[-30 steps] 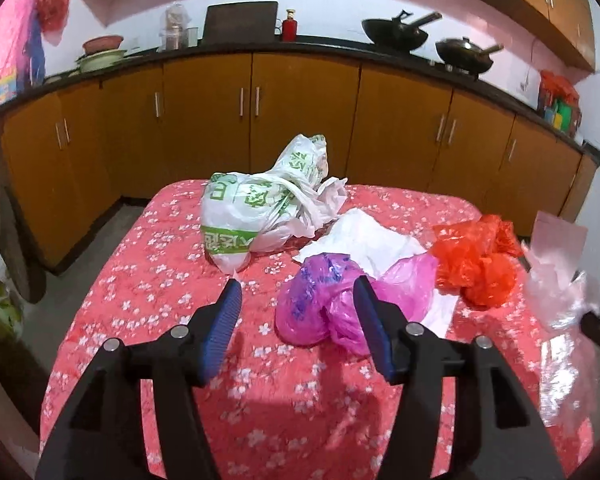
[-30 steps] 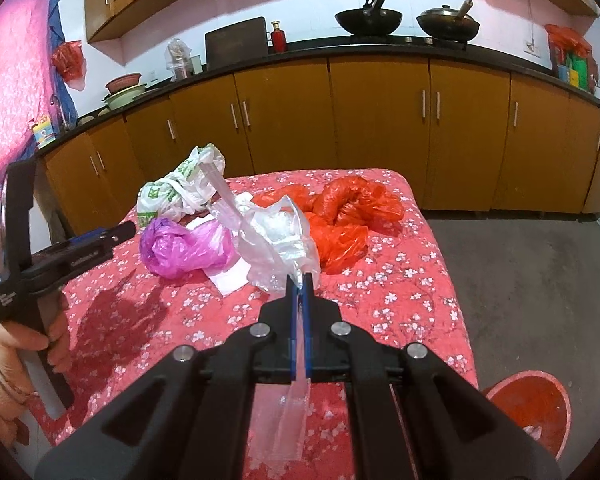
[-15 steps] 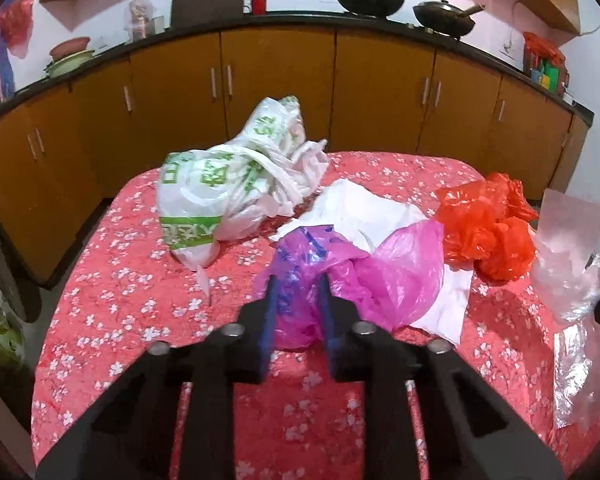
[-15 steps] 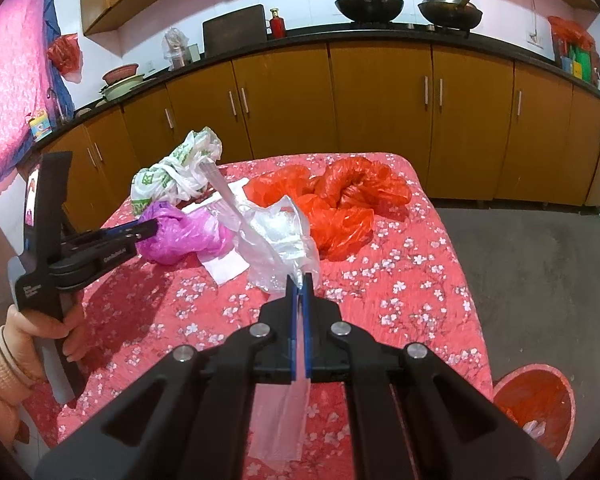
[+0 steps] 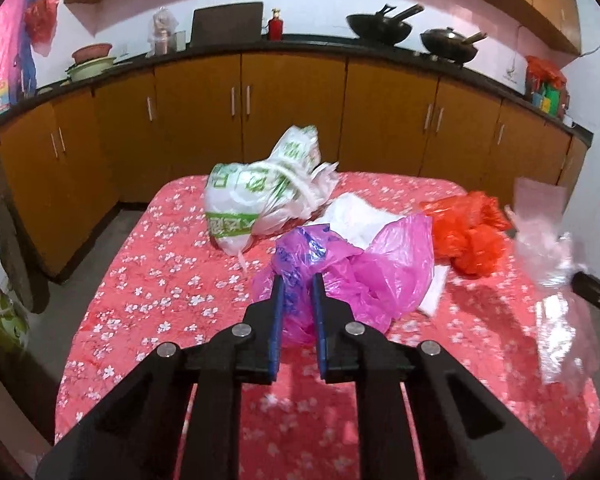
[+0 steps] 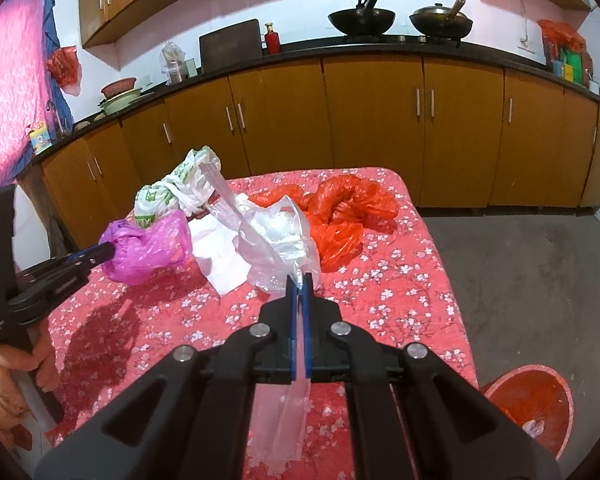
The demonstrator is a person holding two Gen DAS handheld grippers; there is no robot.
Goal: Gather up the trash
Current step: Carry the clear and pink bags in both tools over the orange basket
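From the left wrist view, the left gripper (image 5: 296, 280) is pinching a fold of the crumpled magenta plastic bag (image 5: 364, 268), its fingers drawn close together on the thin film above the red floral tablecloth (image 5: 160, 280). The bite looks shallow, so the slippery bag is probably at risk of sliding out, and its loose far side is lying against the flat white paper sheet (image 5: 352, 216), which may get dragged along. The knotted white-and-green plastic bag (image 5: 256, 200) and the crumpled red plastic bag (image 5: 468, 232) are sitting just beyond, near but not blocking a straight lift. From the right wrist view, the right gripper (image 6: 299, 280) is clamping the clear crinkled plastic bag (image 6: 276, 240), fingers pressed tight on a thin strip whose tail is hanging out behind them. That bag is billowing in front of the red one and may snag it. The round red plastic bin (image 6: 532, 404), likely the destination, is standing on the floor beside the table's right edge.
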